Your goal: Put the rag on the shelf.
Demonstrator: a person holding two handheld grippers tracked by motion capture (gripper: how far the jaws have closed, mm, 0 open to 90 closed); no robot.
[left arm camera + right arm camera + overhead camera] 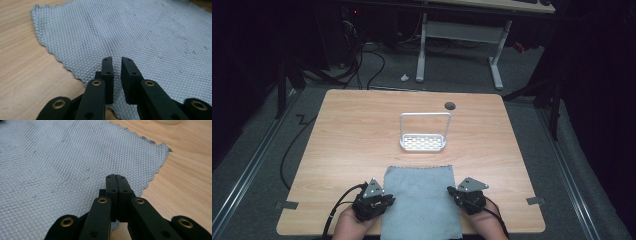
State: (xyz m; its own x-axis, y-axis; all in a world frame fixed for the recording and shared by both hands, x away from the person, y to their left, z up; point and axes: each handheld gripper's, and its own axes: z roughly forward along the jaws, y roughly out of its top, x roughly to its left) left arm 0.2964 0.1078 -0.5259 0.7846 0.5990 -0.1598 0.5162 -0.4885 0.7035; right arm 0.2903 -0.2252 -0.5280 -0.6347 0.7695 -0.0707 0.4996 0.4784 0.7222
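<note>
Flanking a grey cloth (422,200) spread flat at the worktop's (342,130) near edge, the left hand-held gripper (384,201) has jaws slightly apart, the right hand-held gripper (455,192) jaws together; next, probably, each must pinch a side edge.

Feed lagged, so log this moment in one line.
left gripper open at cloth | right gripper shut | rack beyond
</note>
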